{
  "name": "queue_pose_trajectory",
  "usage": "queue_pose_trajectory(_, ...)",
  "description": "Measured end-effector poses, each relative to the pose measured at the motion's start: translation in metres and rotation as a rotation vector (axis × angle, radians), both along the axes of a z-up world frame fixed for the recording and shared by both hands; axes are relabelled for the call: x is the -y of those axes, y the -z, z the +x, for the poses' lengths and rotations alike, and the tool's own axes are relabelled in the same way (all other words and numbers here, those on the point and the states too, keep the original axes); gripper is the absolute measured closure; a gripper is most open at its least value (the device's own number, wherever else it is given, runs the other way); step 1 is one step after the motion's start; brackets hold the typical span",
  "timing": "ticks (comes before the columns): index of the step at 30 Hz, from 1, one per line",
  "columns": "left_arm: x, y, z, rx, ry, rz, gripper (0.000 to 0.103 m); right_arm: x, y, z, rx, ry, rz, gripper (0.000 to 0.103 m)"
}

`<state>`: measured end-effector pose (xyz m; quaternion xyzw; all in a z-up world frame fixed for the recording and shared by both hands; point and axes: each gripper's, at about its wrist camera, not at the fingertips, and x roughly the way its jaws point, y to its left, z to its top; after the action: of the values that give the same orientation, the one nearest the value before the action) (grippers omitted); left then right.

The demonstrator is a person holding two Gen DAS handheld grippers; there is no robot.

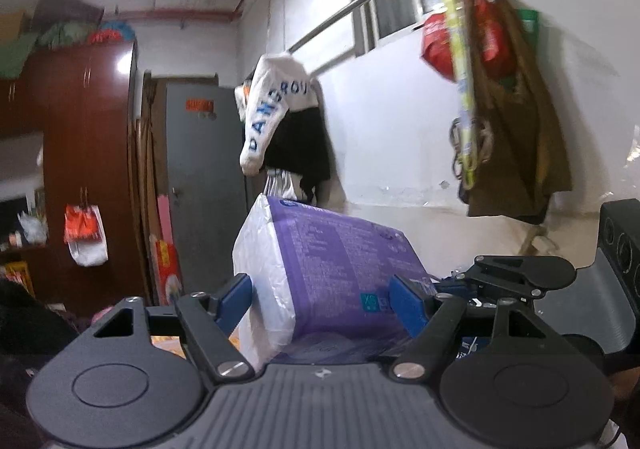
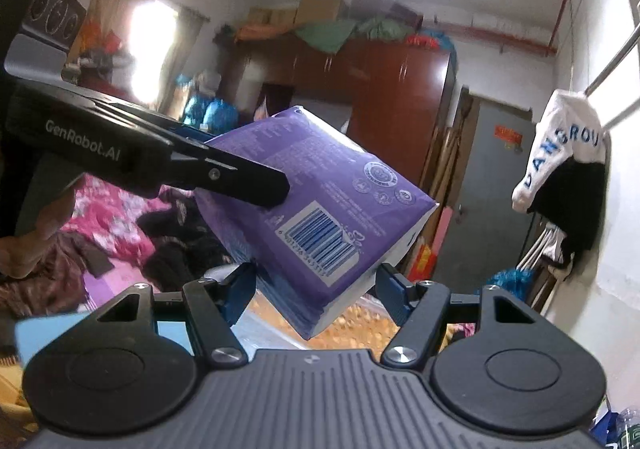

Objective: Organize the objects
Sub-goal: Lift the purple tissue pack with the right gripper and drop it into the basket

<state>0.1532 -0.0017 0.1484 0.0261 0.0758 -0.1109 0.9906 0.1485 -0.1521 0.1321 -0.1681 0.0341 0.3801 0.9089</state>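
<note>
A purple and white plastic package (image 1: 320,269) is held up in the air between both grippers. My left gripper (image 1: 324,303) is shut on the package, its blue pads pressing both sides. In the right wrist view the same package (image 2: 320,209) shows its barcode face, and the left gripper's black finger (image 2: 240,177) lies across its upper left. My right gripper (image 2: 314,291) has its blue pads at the package's lower corner, one on each side, touching it.
A metal rail (image 1: 340,13) runs along the white wall with a white and black garment (image 1: 280,117) and bags (image 1: 492,49) hanging from it. A brown wardrobe (image 1: 80,129) and grey door (image 1: 204,185) stand behind. A bed with clothes (image 2: 120,233) lies at the left.
</note>
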Motion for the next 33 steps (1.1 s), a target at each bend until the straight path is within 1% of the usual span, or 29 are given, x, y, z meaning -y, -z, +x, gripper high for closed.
queue_pose_trajectory(4,-0.019,0.022,0.060,-0.106,-0.012,-0.061,0.025,-0.020,0.013,0.055,-0.116,0.027,-0.075,0.034)
queue_pose_trajectory(8,-0.040,0.043,0.101,-0.198,-0.028,-0.129,0.025,-0.042,0.025,0.091,-0.167,0.037,-0.142,0.034)
queue_pose_trajectory(10,-0.047,0.053,0.113,-0.239,-0.045,-0.136,0.025,-0.053,0.030,0.103,-0.191,0.033,-0.183,0.034)
queue_pose_trajectory(14,-0.054,0.066,0.126,-0.283,-0.082,-0.127,0.025,-0.068,0.038,0.118,-0.227,0.020,-0.249,0.034)
queue_pose_trajectory(18,-0.060,0.071,0.140,-0.341,-0.103,-0.141,0.024,-0.071,0.042,0.133,-0.291,0.002,-0.273,0.034)
queue_pose_trajectory(20,-0.062,0.076,0.144,-0.360,-0.111,-0.147,0.024,-0.069,0.043,0.134,-0.303,0.004,-0.286,0.034)
queue_pose_trajectory(22,-0.064,0.078,0.145,-0.363,-0.116,-0.148,0.024,-0.067,0.044,0.135,-0.307,0.009,-0.297,0.034)
queue_pose_trajectory(24,-0.065,0.078,0.142,-0.357,-0.109,-0.158,0.023,-0.063,0.039,0.132,-0.294,0.015,-0.281,0.032)
queue_pose_trajectory(25,-0.066,0.077,0.139,-0.350,-0.102,-0.171,0.021,-0.058,0.037,0.126,-0.276,0.025,-0.259,0.023)
queue_pose_trajectory(26,-0.067,0.074,0.136,-0.335,-0.095,-0.182,0.018,-0.052,0.032,0.119,-0.251,0.033,-0.238,0.009)
queue_pose_trajectory(27,-0.067,0.071,0.129,-0.311,-0.104,-0.180,0.010,-0.044,0.029,0.113,-0.219,0.048,-0.220,0.005)
queue_pose_trajectory(28,-0.066,0.068,0.120,-0.280,-0.127,-0.171,0.003,-0.040,0.026,0.108,-0.186,0.077,-0.203,0.004)
queue_pose_trajectory(29,-0.065,0.064,0.108,-0.241,-0.150,-0.158,0.001,-0.032,0.025,0.101,-0.170,0.103,-0.190,0.004)
queue_pose_trajectory(31,-0.065,0.059,0.078,-0.172,-0.156,-0.151,0.000,-0.008,0.019,0.084,-0.165,0.130,-0.125,0.003)
queue_pose_trajectory(32,-0.063,0.057,0.062,-0.149,-0.147,-0.157,0.000,0.007,0.019,0.075,-0.173,0.125,-0.071,0.000)
queue_pose_trajectory(33,-0.061,0.058,0.043,-0.127,-0.145,-0.162,0.000,0.023,0.020,0.062,-0.184,0.113,-0.025,0.000)
